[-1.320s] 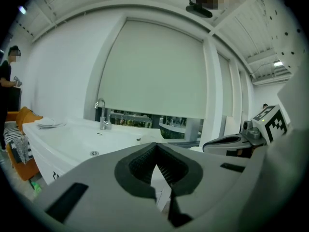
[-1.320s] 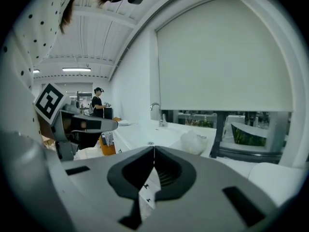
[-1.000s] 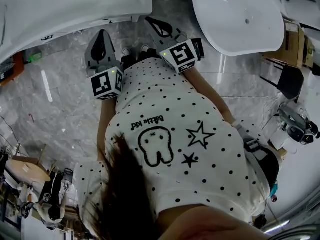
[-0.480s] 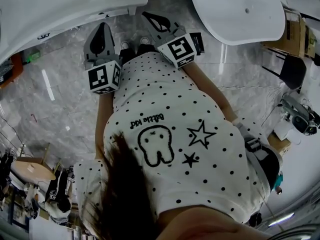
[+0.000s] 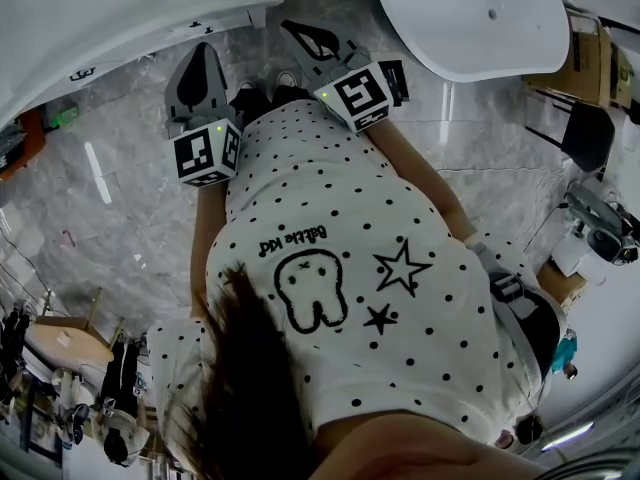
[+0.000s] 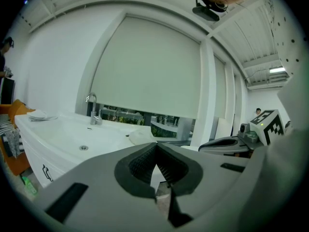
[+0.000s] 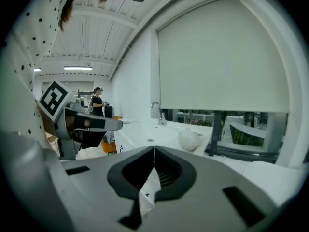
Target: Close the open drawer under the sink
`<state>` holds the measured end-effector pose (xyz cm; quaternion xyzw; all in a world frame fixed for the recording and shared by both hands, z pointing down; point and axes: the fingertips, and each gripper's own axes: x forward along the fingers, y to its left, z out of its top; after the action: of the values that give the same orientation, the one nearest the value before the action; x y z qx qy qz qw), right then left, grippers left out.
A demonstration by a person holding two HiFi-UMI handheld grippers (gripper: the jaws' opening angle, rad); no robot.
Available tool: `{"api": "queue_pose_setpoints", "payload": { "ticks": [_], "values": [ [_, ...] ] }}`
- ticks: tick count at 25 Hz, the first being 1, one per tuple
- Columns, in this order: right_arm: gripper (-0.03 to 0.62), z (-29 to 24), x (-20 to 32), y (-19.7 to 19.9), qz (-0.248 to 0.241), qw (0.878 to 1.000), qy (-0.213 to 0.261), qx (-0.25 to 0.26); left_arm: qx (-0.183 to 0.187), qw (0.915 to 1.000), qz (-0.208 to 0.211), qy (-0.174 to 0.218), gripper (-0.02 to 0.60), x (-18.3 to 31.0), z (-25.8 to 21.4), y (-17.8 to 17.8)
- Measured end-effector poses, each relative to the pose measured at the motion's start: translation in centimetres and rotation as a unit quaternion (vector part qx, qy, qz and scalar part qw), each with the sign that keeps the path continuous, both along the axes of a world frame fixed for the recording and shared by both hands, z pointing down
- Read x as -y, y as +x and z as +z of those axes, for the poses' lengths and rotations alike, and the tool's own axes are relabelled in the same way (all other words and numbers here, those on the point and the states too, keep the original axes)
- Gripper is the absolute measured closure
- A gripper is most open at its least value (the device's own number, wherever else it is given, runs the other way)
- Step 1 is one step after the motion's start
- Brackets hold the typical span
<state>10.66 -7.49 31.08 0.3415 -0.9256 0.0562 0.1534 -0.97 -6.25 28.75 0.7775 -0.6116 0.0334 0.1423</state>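
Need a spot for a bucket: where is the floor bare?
Bare marble floor lies left of the person, between the sink cabinet and the round table. A narrower strip runs beside the white tub. Crowded: the chair and boxes at right.

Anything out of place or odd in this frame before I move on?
Nothing looks spilled or damaged. One loose item: a white crumpled lump lies on the sink counter, apart from the faucet. No open drawer can be made out in any view.

The head view looks steeply down over the dotted shirt (image 5: pixel 330 218); both gripper views face the sink (image 6: pixel 72 134).
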Motion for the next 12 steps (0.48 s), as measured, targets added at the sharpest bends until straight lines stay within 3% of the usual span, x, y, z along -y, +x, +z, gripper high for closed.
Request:
{"api": "queue_pose_setpoints", "payload": {
  "ticks": [12],
  "values": [
    [0.580, 0.2, -1.2, 1.3, -0.016, 1.000, 0.004, -0.001, 0.007, 0.9999, 0.006, 0.011, 0.577, -1.5, -0.1, 2.2]
  ]
}}
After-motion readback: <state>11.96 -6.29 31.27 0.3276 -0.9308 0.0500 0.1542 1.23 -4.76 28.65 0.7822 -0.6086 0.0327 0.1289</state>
